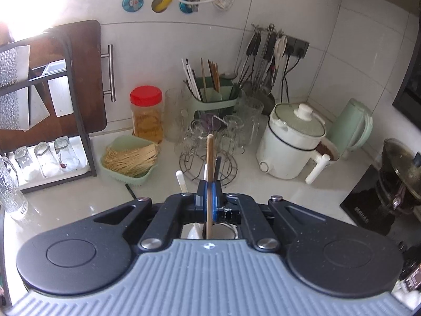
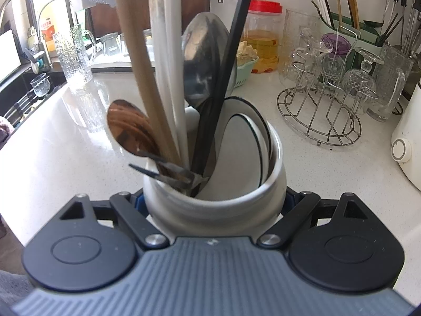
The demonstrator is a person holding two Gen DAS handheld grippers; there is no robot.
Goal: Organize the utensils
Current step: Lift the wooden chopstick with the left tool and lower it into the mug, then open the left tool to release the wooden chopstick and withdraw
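My left gripper [image 1: 209,187] is shut on a wooden chopstick [image 1: 209,163] that stands upright between its blue pads, its lower end reaching down toward a white cup seen through the gripper frame [image 1: 194,233]. My right gripper [image 2: 214,200] is shut around a white ceramic cup [image 2: 215,197] on the counter. The cup holds a wooden chopstick [image 2: 136,65], white chopsticks [image 2: 168,60], a black chopstick [image 2: 231,47], metal spoons [image 2: 202,58] and white ceramic spoons [image 2: 244,147]. A green utensil holder [image 1: 213,100] with chopsticks stands at the back wall.
A wire rack with upturned glasses [image 1: 210,142] stands ahead of the left gripper and shows in the right wrist view [image 2: 323,100]. A green basket of sticks [image 1: 129,160], a red-lidded jar [image 1: 146,113], a white cooker [image 1: 292,142], a kettle [image 1: 352,126] and a black shelf [image 1: 47,105] surround the white counter [image 2: 65,137].
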